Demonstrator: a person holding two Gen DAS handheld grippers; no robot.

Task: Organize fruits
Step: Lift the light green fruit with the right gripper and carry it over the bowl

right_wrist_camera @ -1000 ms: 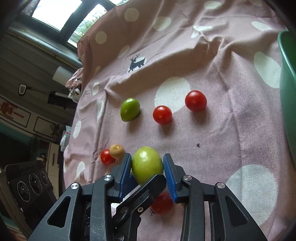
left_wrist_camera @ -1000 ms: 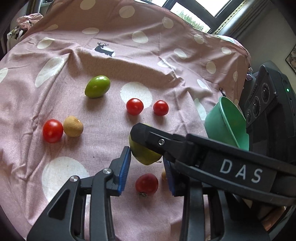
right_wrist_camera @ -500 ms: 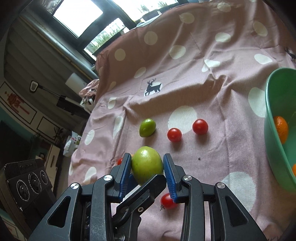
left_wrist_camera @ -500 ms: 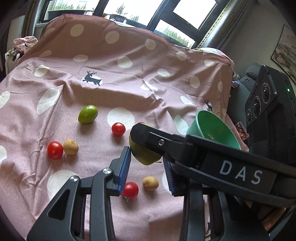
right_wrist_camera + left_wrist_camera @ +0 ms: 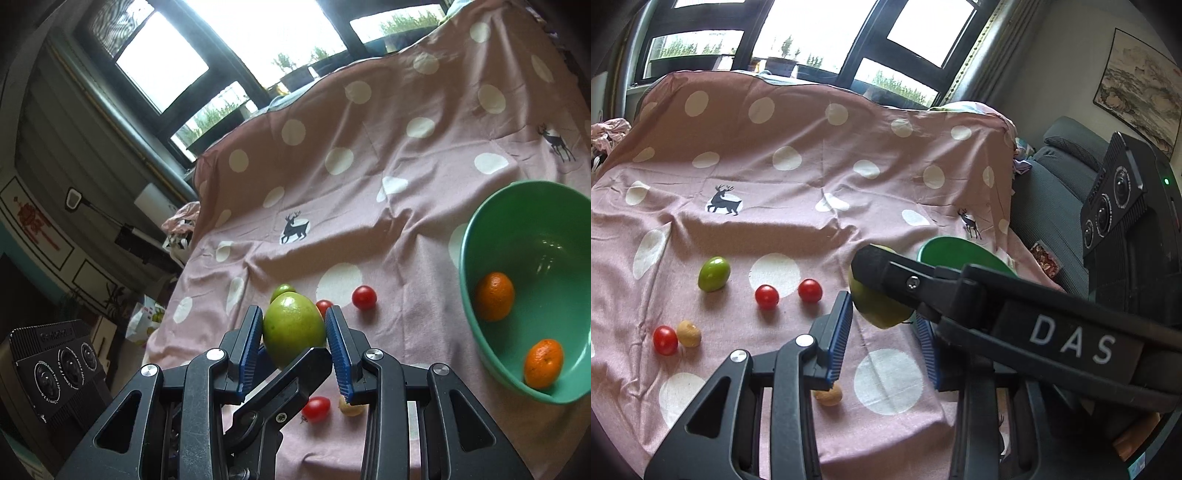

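Fruit lies scattered on pink dotted cloth (image 5: 820, 206) below windows. Left wrist view: left gripper (image 5: 886, 332) stands unclenched around nothing, green bowl (image 5: 945, 251) behind it. Right wrist view: bowl holds two oranges (image 5: 494, 296); right gripper (image 5: 294, 332), angled downward, clamps large green fruit (image 5: 293, 328) above cloth.

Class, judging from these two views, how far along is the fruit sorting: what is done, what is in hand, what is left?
Done: two oranges lie in the green bowl. In hand: the right tool grips a large green fruit, lifted off the cloth; the left tool is open around it. Left on the cloth: a small green fruit, four tomatoes and two tan fruits.
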